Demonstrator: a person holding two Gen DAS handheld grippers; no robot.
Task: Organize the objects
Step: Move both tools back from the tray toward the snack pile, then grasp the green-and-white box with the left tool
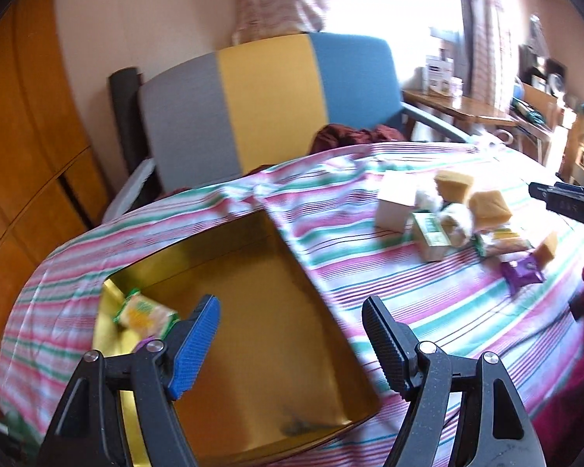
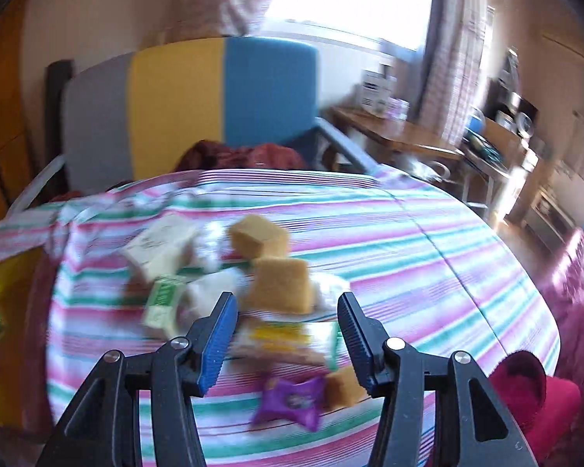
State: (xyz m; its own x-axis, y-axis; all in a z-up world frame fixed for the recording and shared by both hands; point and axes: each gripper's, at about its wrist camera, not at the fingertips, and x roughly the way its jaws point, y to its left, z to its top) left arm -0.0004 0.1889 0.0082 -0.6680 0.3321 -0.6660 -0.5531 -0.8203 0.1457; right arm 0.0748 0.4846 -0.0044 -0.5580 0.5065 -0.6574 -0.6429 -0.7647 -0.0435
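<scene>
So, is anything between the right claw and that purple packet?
Nothing visible. The right claw is open and empty, and the purple packet lies bare on the striped cloth just below it, with a yellow sponge block touching its right side.

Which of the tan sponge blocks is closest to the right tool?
The small sponge beside the purple packet, just ahead of the right tool. The two bigger sponges lie farther back in the pile.
</scene>
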